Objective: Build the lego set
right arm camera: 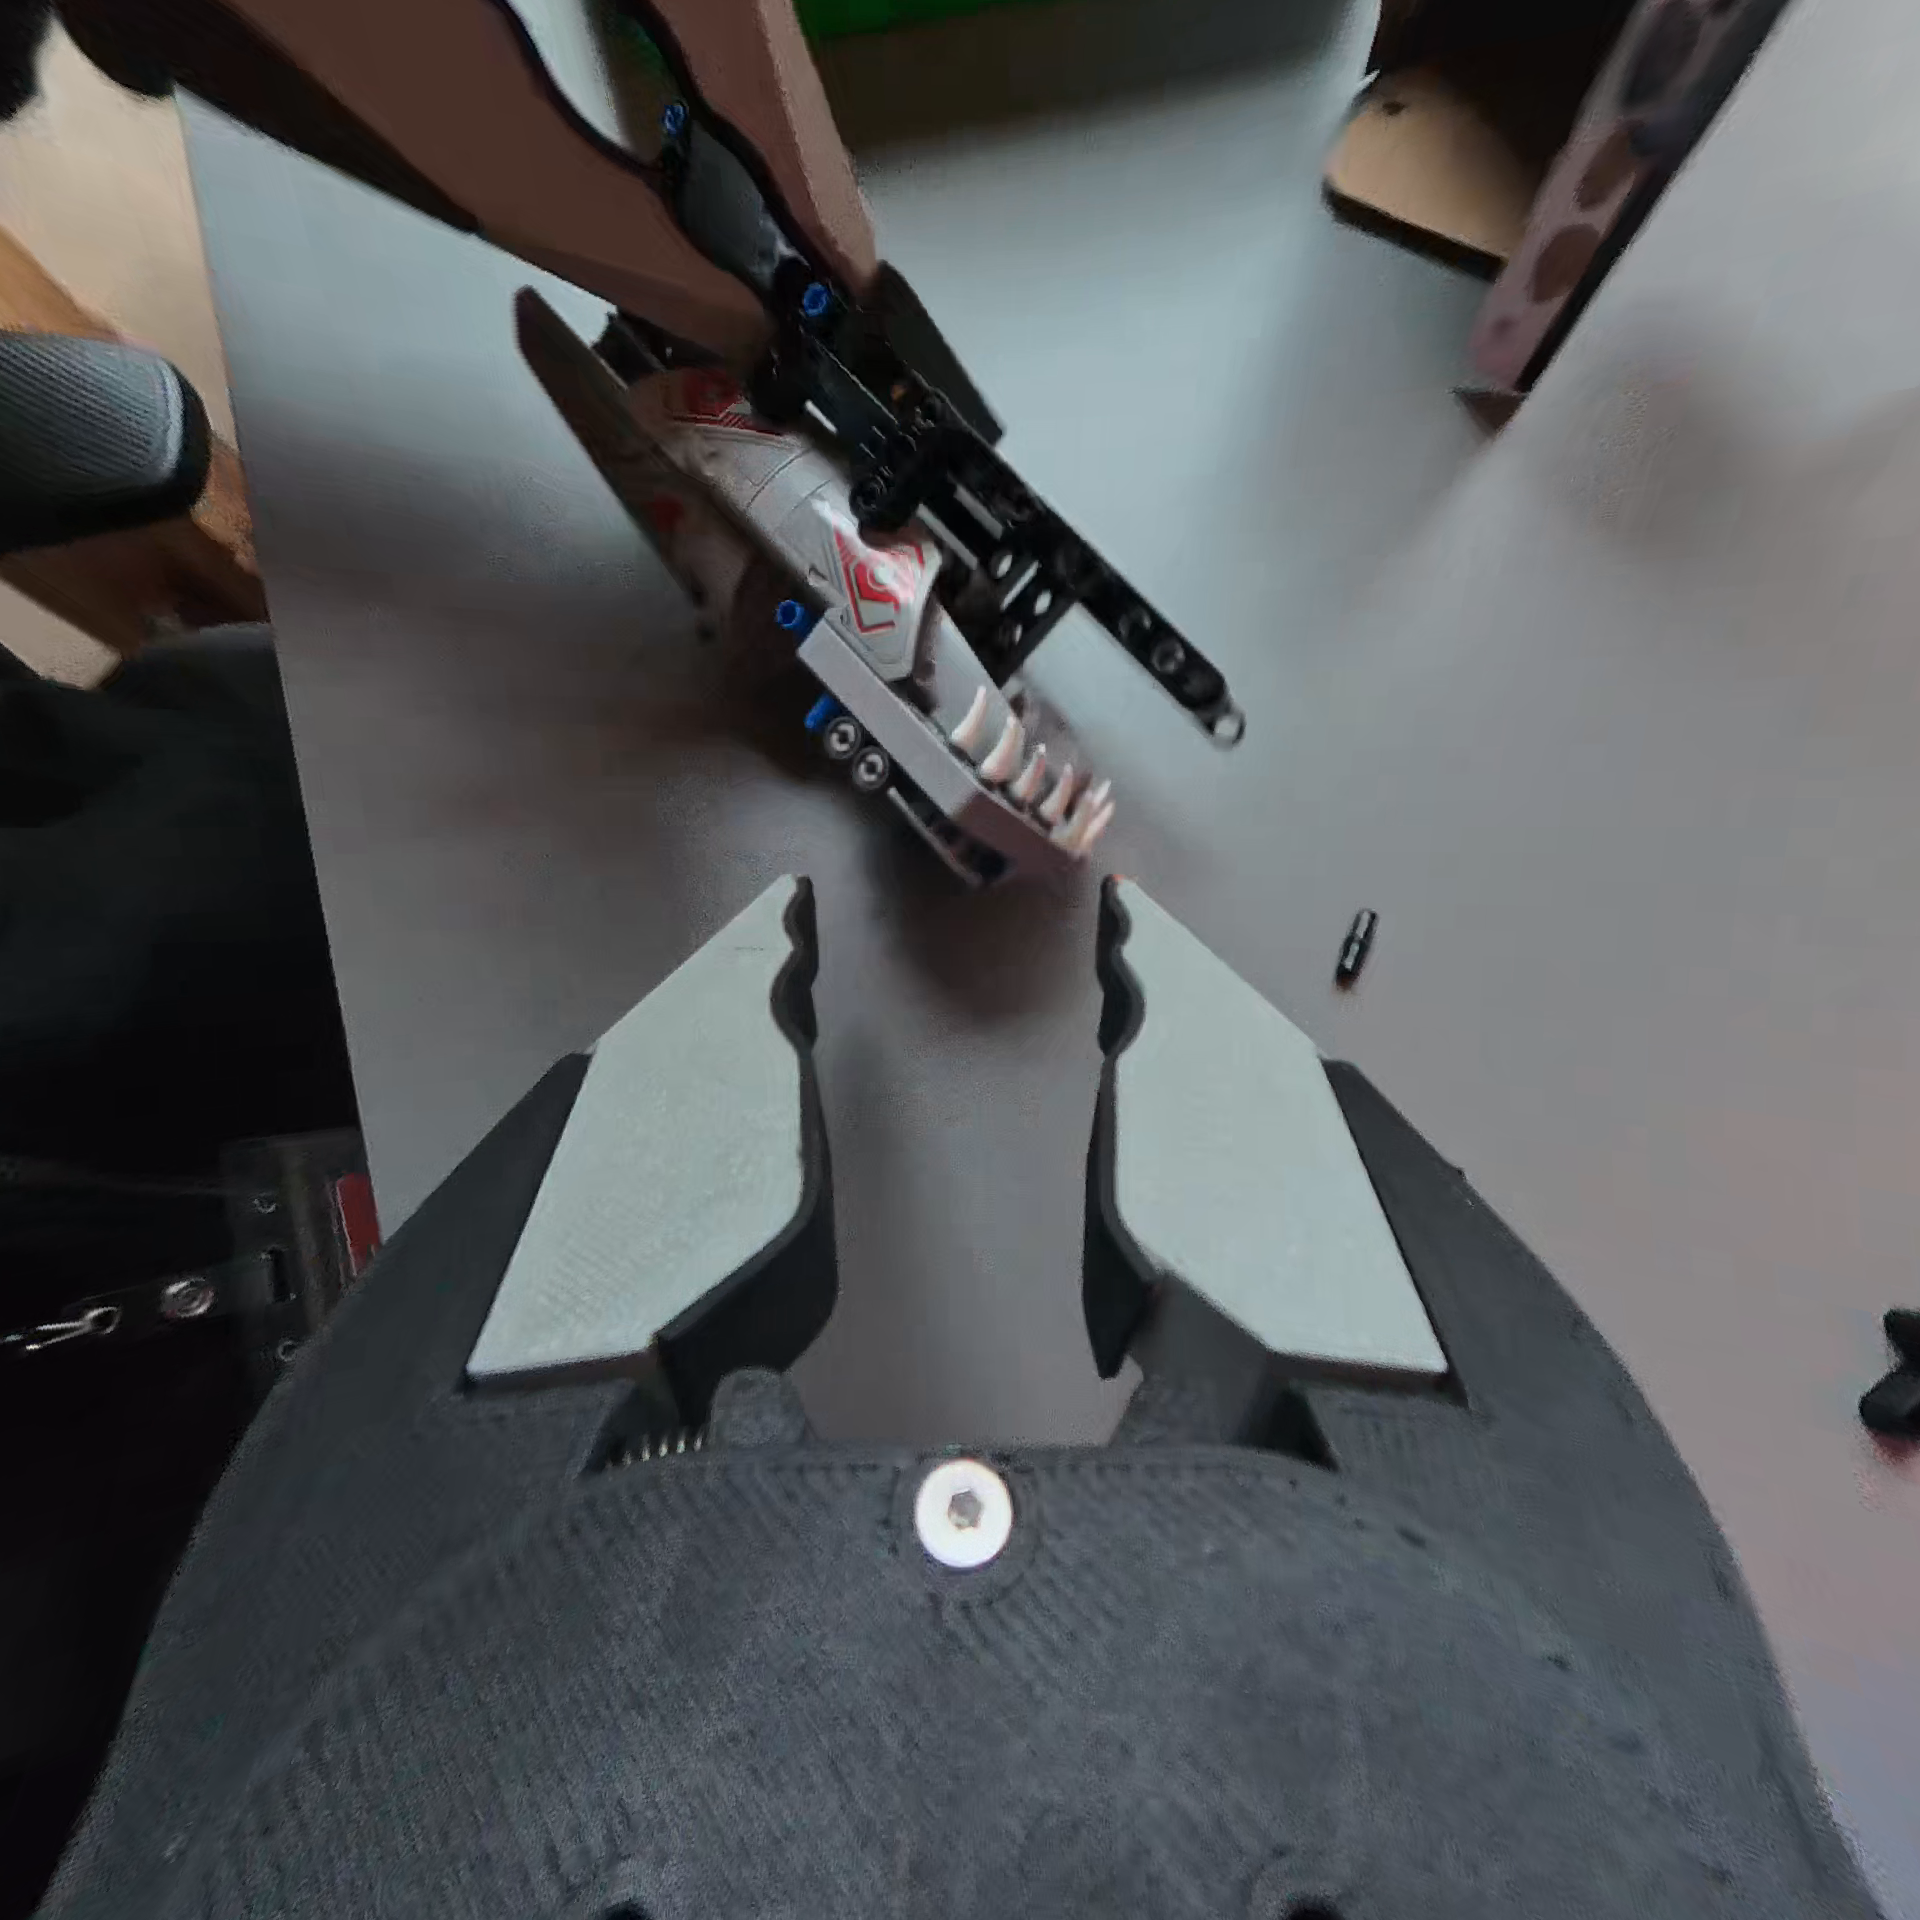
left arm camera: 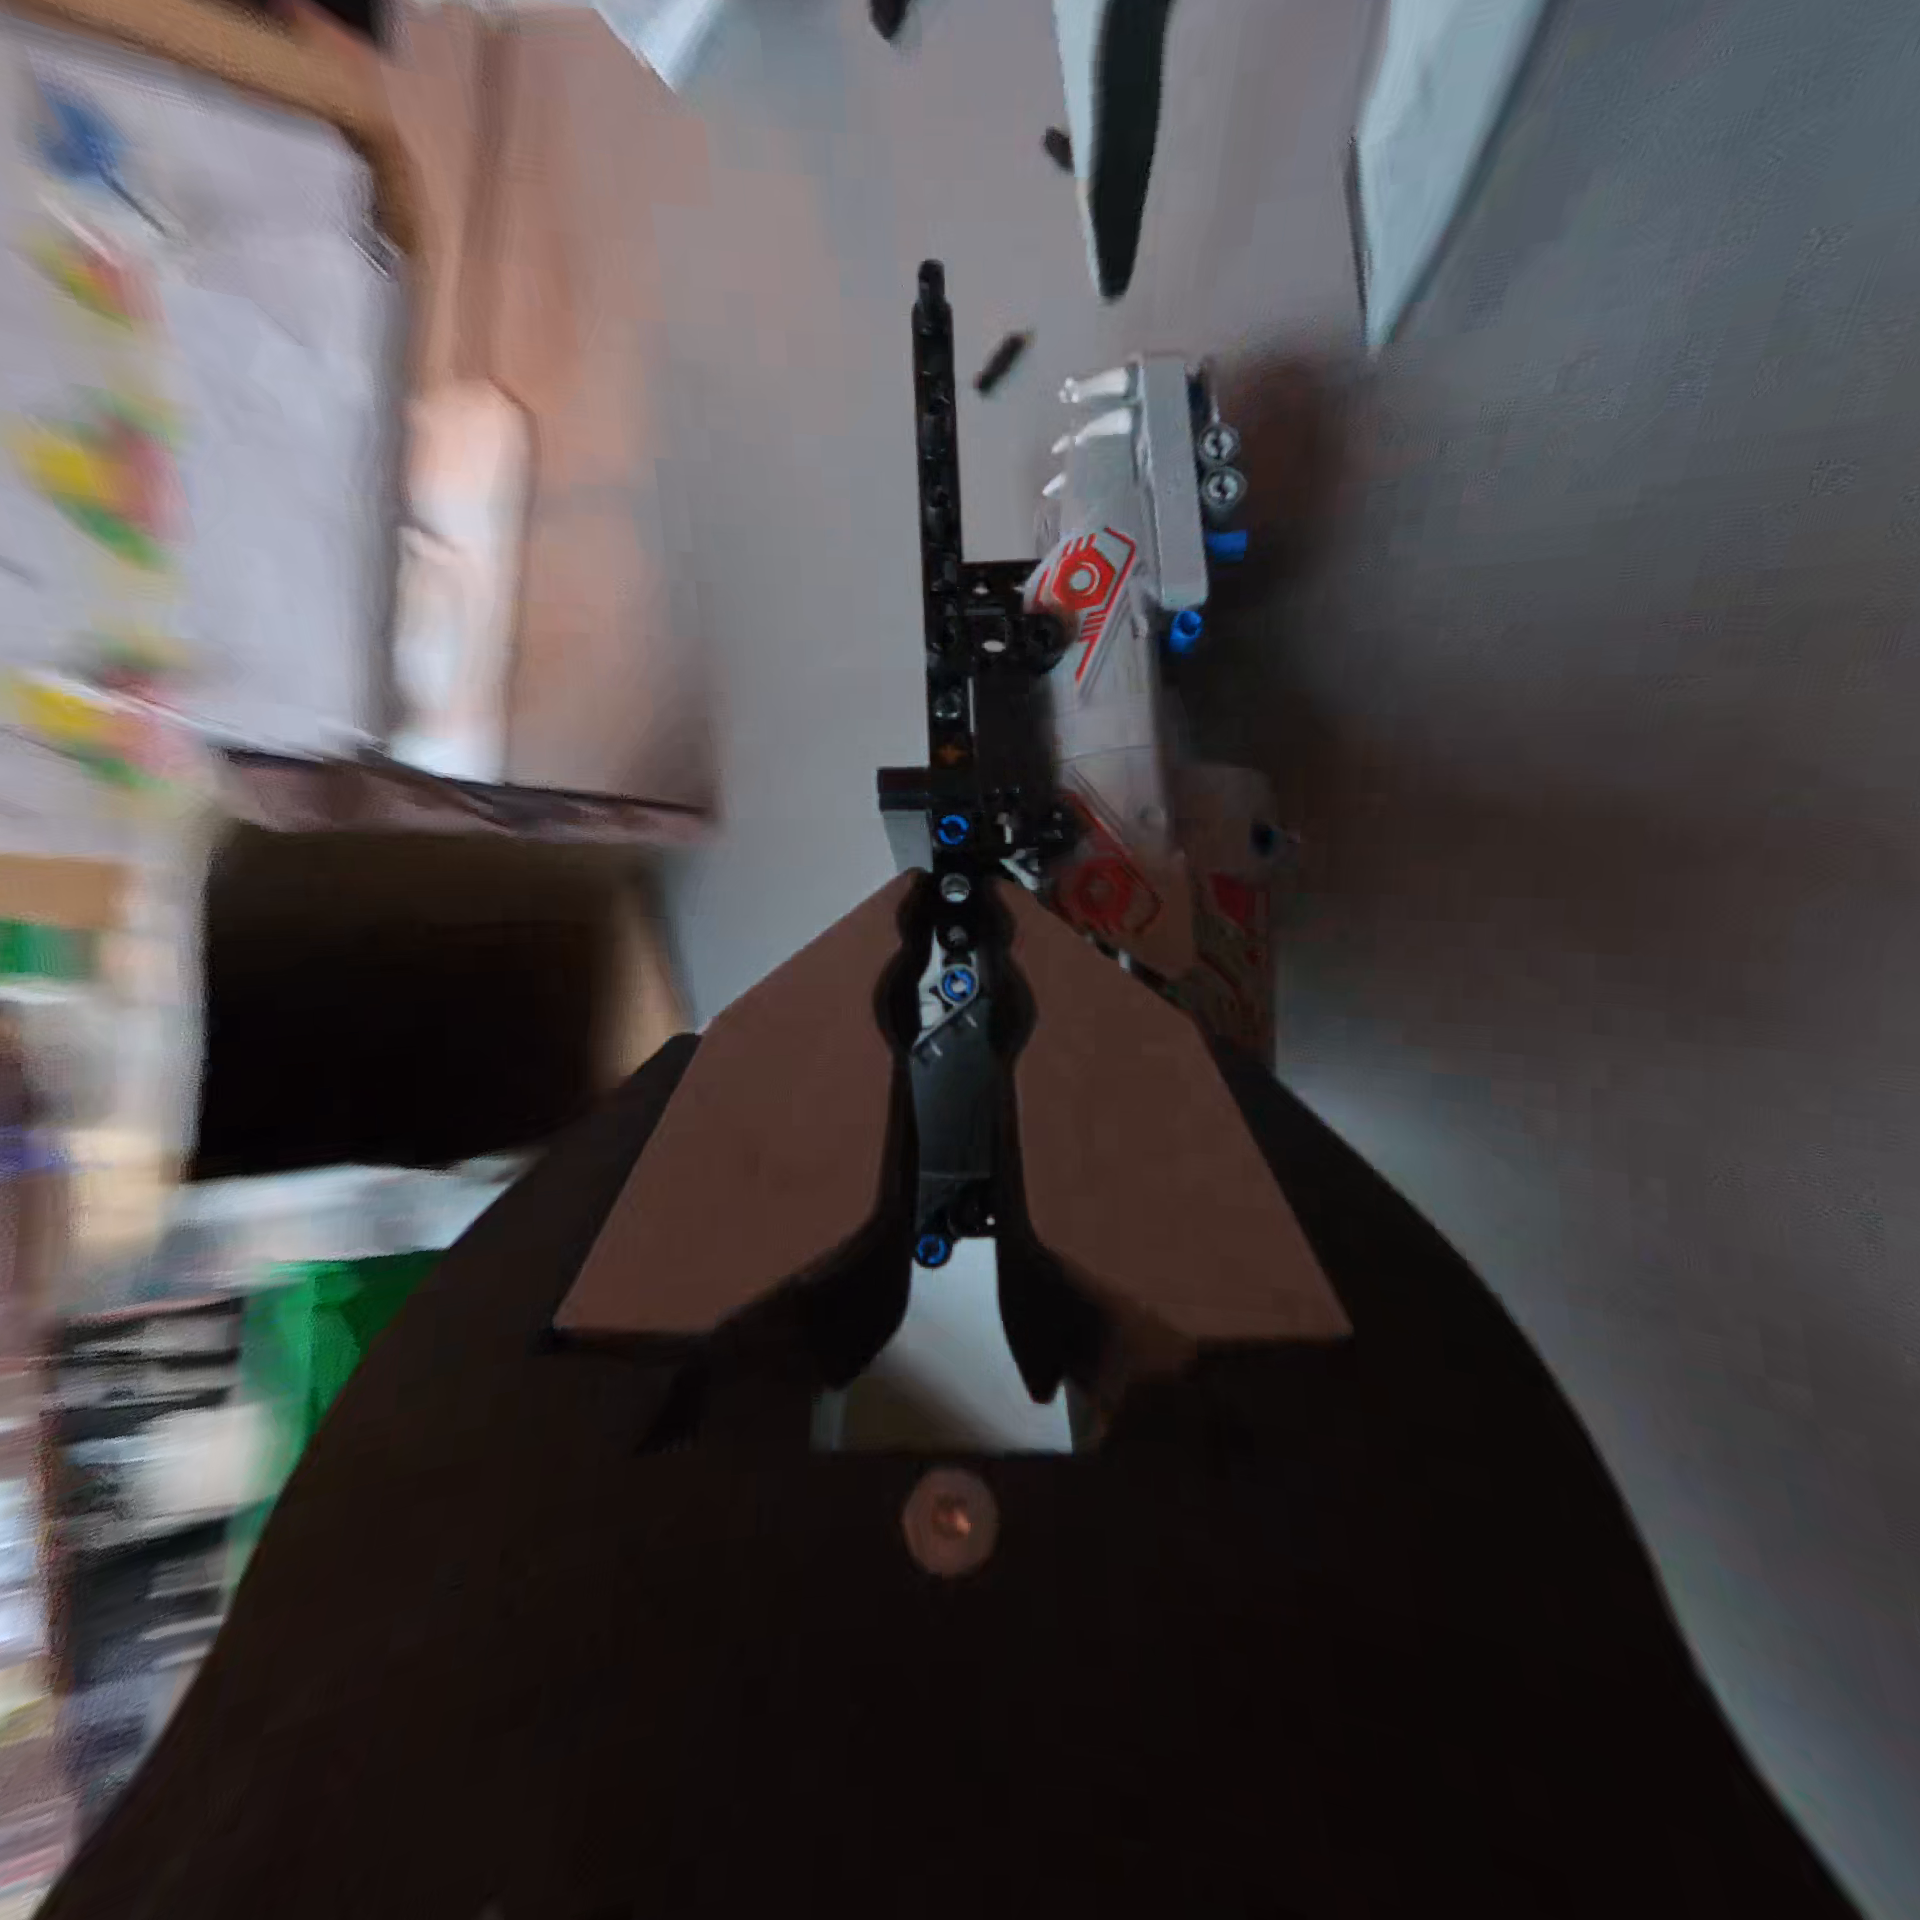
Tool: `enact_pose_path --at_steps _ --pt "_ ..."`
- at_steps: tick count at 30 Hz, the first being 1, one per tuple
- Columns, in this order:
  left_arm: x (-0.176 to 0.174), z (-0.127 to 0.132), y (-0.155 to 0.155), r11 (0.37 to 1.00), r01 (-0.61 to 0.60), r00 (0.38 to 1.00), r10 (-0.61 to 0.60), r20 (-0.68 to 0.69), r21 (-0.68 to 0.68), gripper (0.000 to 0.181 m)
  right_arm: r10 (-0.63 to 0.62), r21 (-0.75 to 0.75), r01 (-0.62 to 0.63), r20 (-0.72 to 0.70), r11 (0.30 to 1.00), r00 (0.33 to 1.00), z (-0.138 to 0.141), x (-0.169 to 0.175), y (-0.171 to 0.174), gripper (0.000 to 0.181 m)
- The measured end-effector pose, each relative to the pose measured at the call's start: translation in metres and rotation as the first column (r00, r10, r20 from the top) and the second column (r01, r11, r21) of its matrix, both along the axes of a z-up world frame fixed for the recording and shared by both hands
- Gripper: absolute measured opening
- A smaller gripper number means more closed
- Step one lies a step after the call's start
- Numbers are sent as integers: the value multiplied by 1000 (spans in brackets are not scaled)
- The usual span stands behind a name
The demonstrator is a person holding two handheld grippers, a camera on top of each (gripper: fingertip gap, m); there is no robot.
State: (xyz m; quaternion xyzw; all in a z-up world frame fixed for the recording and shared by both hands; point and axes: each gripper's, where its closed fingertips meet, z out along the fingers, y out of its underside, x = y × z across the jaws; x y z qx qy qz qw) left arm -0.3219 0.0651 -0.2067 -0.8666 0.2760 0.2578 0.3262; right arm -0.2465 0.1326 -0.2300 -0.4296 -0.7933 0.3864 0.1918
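My left gripper (left arm camera: 956, 914) is shut on the lego model (left arm camera: 997, 665), a black beam frame with grey panels, red markings, blue pins and white teeth. It grips the model's black rear end and holds it against the white table. In the right wrist view the same model (right arm camera: 894, 592) lies slanted on the table (right arm camera: 1455, 727), teeth toward me, with the left gripper (right arm camera: 800, 312) clamped on its far end. My right gripper (right arm camera: 956, 904) is open and empty, just short of the toothed end. A small black pin (right arm camera: 1354, 948) lies on the table to the right.
Another black piece (right arm camera: 1891, 1387) lies at the right edge. A cardboard box (right arm camera: 1423, 177) and a green object (right arm camera: 894, 21) stand at the table's far side. A chair armrest (right arm camera: 94, 447) is at the left. In the left wrist view more small black pieces (left arm camera: 1003, 362) lie beyond the model. Left tips to right tips: about 11 centimetres. The black piece (right arm camera: 1891, 1387) is about 20 centimetres from my right fingertips and 30 centimetres from my left.
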Motion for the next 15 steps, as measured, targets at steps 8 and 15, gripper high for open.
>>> enact_pose_path --at_steps 8,15 --pt "10 8 3 963 237 778 -112 -619 124 5 -72 -208 47 -115 977 991 23 4 8 52" --pt "6 7 -8 943 247 832 -90 -548 220 5 2 -55 -10 -139 998 990 20 -11 -17 52"
